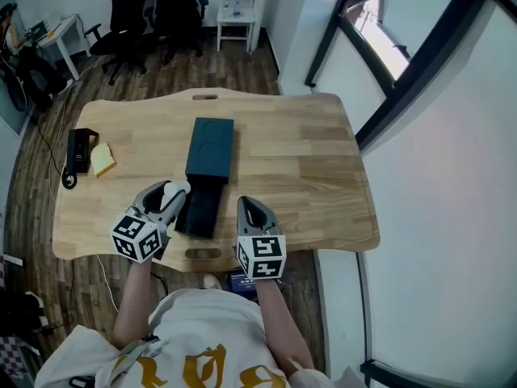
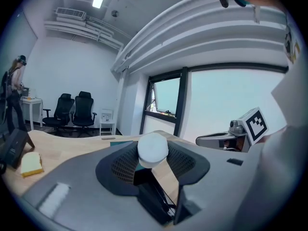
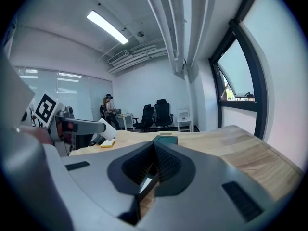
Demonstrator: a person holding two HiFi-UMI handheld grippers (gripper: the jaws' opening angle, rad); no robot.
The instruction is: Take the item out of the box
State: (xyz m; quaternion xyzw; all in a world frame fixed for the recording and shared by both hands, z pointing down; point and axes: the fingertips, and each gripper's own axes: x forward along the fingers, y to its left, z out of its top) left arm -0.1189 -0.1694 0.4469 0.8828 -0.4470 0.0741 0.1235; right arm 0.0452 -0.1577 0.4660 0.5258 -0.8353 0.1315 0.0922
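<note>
A dark teal box (image 1: 210, 146) lies in the middle of the wooden table (image 1: 307, 160), also seen in the right gripper view (image 3: 166, 139). Its black inner tray (image 1: 199, 208) is slid out toward the near edge. My left gripper (image 1: 173, 192) hovers at the tray's left side, its jaws standing wide and shut on a white rounded item (image 1: 178, 187). In the left gripper view the white item (image 2: 153, 149) sits clamped between the pads above the tray (image 2: 154, 196). My right gripper (image 1: 252, 207) rests right of the tray, shut and empty (image 3: 155, 160).
A black device (image 1: 79, 150) with a cord and a yellow sponge (image 1: 102, 160) lie at the table's left end. Office chairs (image 1: 153, 10) and a small white table (image 1: 237, 14) stand behind. A window wall (image 1: 404, 63) runs along the right. A person (image 2: 14, 88) stands far back.
</note>
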